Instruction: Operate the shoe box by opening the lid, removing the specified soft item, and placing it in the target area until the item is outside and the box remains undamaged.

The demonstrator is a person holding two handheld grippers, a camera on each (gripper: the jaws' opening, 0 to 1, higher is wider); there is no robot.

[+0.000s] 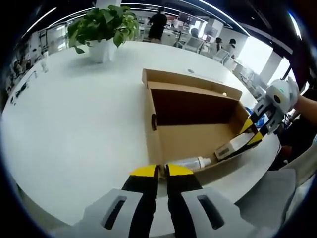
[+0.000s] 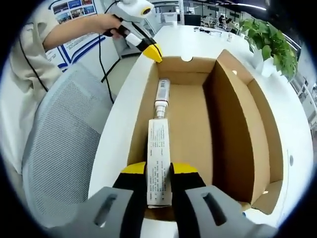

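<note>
Shoe box: centre frame, lid open. White tube: lower centre, inside box, clamped between right gripper jaws. Left gripper: jaws together, empty, at box's near wall, bottom centre. Step: removal. Next: lift tube clear without snagging cardboard.

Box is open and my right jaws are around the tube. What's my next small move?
Probably lift the right gripper straight up. Its jaws sit on either side of the white tube, which lies inside the open box along its wall, so raising it should clear the cardboard without scraping.
</note>
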